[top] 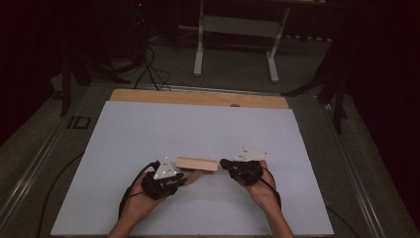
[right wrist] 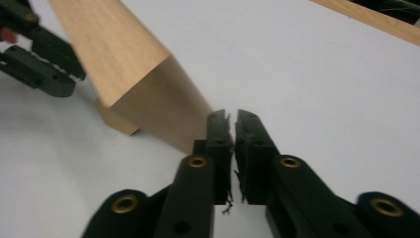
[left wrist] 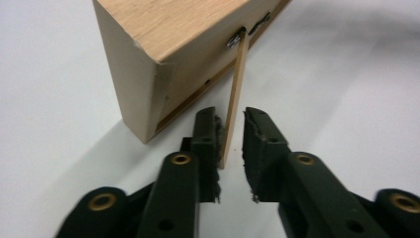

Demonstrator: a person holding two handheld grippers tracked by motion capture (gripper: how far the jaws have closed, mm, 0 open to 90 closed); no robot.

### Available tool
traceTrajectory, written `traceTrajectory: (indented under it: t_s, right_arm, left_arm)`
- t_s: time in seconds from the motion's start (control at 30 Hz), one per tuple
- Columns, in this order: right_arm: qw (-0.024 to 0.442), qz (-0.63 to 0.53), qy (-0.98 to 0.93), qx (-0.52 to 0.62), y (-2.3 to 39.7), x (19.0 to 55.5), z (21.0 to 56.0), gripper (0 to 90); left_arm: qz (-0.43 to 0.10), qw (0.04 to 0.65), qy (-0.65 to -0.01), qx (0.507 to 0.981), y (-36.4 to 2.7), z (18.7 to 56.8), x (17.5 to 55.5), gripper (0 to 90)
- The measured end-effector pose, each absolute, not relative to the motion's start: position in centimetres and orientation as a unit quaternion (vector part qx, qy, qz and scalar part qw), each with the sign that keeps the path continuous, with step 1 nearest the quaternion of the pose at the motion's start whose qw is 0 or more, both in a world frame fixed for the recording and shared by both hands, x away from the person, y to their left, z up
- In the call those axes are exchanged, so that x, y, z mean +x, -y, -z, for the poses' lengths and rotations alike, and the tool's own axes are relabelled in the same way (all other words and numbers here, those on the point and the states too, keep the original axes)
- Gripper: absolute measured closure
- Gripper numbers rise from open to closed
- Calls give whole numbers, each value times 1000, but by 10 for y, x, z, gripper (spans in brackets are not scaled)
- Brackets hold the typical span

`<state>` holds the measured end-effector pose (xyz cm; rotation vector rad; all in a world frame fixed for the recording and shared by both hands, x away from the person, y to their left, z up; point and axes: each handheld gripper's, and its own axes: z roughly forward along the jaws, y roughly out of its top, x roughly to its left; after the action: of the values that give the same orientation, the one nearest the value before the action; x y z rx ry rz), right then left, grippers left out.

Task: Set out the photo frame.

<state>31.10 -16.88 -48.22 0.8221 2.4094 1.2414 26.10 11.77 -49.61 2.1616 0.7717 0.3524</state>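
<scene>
I have a small wooden box [top: 197, 163] lying on the white table sheet [top: 198, 129], near my edge of the table and between my two hands; its long axis runs across the table from left to right, one short end towards each gripper, and its broad top face is level. From its near long side a thin hinged wooden flap [left wrist: 234, 106] swings out towards my left; in the left gripper view I see it edge-on, standing upright, fixed to the box at its far end by a small metal hinge [left wrist: 236, 38] and pointing straight back at me.

My left gripper [left wrist: 231, 131] has that flap between its jaws; the jaws are narrow and the left pad touches the wood, but a slit shows at the right pad, so I judge the grip not yet firm; I hold the flap by its free end because that gives the most leverage for swinging it about the hinge.

My right gripper [right wrist: 233, 130] sits at the box's right short end with its jaws all but together and nothing between them; the tips lie just beside the end face of the box, and I cannot tell whether they touch it; I judge it is placed there as a stop, so the box does not slide while the flap is moved.
</scene>
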Motion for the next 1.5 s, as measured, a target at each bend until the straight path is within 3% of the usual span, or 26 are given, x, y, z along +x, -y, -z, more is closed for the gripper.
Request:
traceTrajectory:
  t_s: [0.07,0.1,0.2,0.87,1.5]
  right_arm:
    - [155,-433,-840,290,167,312,482,890]
    - [156,-435,-837,292,163,315,483,897]
    - [156,-435,-836,295,161,316,483,897]
    - [126,-469,-817,312,150,328,484,898]
    - [126,-466,-820,308,151,326,484,898]
  left_arm:
    - [-146,398,-305,853,-118,495,261,790]
    - [-148,398,-305,852,-118,495,261,858]
    - [-152,394,-307,853,-116,495,261,892]
    - [-190,388,-316,845,-102,495,266,896]
    - [-196,387,-326,840,-100,496,273,895]
